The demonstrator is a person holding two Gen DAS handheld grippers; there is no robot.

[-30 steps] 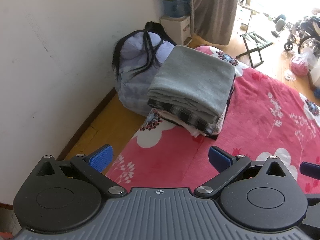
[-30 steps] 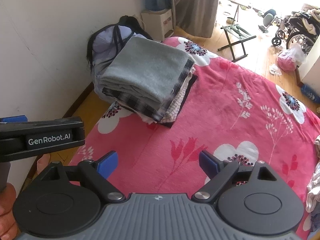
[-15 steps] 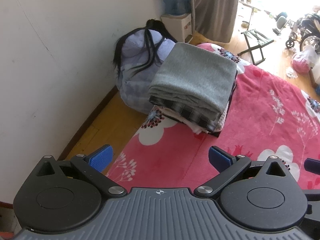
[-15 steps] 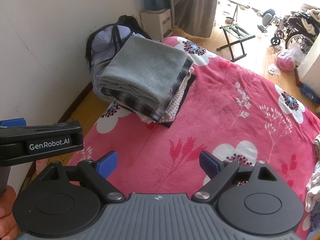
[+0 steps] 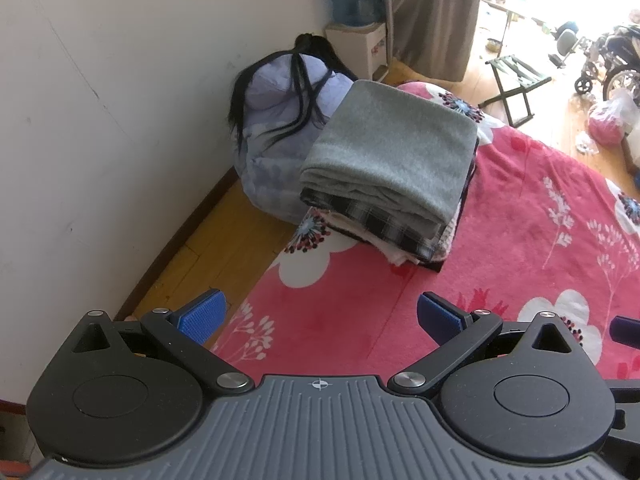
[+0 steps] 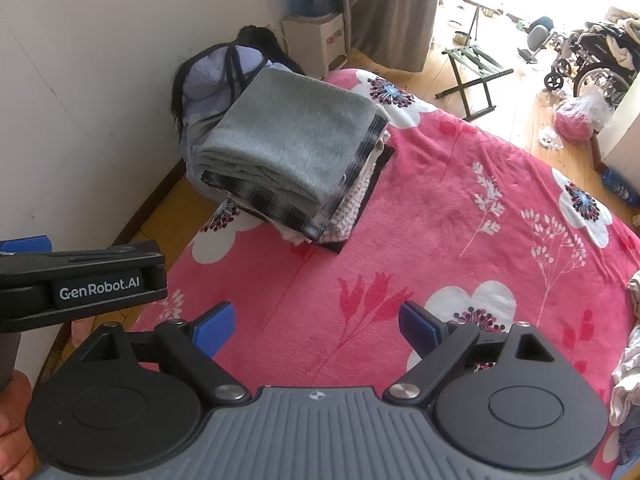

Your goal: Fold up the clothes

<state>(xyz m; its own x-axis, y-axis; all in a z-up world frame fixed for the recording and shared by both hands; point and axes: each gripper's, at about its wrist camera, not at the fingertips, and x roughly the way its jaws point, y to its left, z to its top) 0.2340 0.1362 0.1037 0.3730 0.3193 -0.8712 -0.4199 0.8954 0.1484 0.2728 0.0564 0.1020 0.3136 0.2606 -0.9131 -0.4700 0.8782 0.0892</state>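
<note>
A stack of folded clothes (image 5: 394,168) (image 6: 298,152) lies on the far left corner of the pink flowered blanket (image 5: 520,248) (image 6: 460,220), a grey garment on top and a black-and-white plaid one under it. My left gripper (image 5: 322,318) is open over the blanket's near left edge, nothing between its blue pads. My right gripper (image 6: 316,326) is open too, empty, well short of the stack. The left gripper's black body (image 6: 80,284) shows at the left of the right wrist view. Loose unfolded clothes (image 6: 628,364) lie at the blanket's right edge.
A white wall (image 5: 100,100) runs along the left with a strip of wooden floor (image 5: 208,248) beside the blanket. A pale purple bag (image 5: 280,136) leans behind the stack. Beyond it are a water dispenser (image 5: 356,20), a curtain (image 5: 432,12), a folding stool (image 6: 472,76) and a wheelchair (image 6: 592,60).
Both grippers have drifted slightly back and left, so the stack sits a little further right in both views. Both stay open and empty.
</note>
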